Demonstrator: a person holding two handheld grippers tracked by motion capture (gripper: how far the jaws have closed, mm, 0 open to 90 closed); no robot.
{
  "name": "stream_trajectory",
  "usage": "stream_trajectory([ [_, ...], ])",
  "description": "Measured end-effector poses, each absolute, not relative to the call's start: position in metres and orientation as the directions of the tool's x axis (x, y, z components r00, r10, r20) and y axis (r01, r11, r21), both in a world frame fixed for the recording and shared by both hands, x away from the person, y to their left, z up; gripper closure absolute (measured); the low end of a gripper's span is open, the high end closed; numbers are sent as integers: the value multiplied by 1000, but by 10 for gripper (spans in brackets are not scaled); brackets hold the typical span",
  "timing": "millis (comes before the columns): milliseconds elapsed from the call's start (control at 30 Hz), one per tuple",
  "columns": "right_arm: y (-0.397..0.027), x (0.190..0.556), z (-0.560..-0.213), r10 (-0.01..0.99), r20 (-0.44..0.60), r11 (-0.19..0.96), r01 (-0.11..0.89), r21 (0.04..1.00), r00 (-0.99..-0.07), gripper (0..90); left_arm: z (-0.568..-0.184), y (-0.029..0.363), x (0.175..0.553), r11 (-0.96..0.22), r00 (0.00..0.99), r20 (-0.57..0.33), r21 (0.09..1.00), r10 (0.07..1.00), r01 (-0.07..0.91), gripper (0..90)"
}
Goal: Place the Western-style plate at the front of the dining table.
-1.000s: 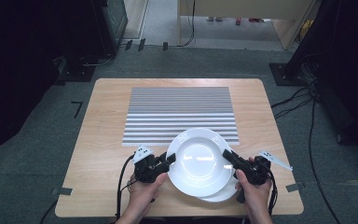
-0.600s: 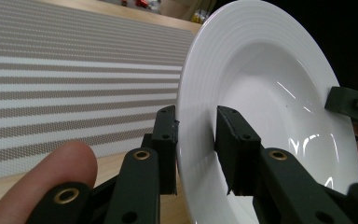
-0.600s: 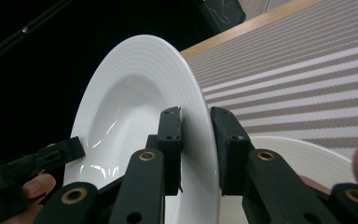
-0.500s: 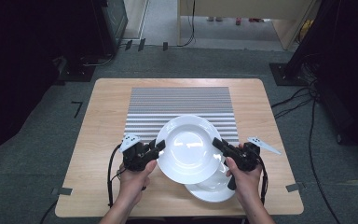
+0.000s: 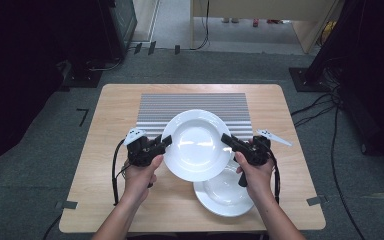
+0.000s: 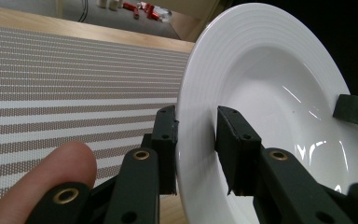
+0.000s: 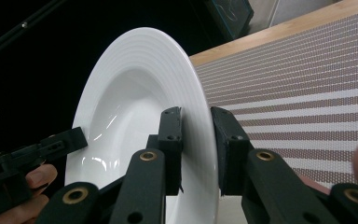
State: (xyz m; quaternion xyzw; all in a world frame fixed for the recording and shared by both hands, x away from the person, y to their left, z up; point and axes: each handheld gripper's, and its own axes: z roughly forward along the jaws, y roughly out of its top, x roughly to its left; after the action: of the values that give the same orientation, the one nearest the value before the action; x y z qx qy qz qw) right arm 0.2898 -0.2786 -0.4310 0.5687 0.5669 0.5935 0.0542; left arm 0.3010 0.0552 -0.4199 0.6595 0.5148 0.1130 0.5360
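You've got the upper plate (image 5: 196, 144) up off the tabletop (image 5: 290, 165), mid-frame in the high view, with the left hand-held gripper (image 5: 164, 142) clamped on its left rim and the right hand-held gripper (image 5: 227, 140) on the right rim. I'd guess you're mid-carry toward the striped mat (image 5: 195, 102), so next it needs level lowering, both sides together. The gripper views show the jaws pinching the rim; the high view adds a second plate (image 5: 225, 192) lower right, underneath.
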Motion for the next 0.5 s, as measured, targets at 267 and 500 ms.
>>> stream_trajectory([
  [267,-272,313,-430,724,599,-333,587,738,-342,759,-424,60,324,127,418,-432,801,799,585,700],
  [500,-271,330,-432,711,620,-347,601,720,-331,760,-426,62,340,124,408,-427,798,807,590,699],
])
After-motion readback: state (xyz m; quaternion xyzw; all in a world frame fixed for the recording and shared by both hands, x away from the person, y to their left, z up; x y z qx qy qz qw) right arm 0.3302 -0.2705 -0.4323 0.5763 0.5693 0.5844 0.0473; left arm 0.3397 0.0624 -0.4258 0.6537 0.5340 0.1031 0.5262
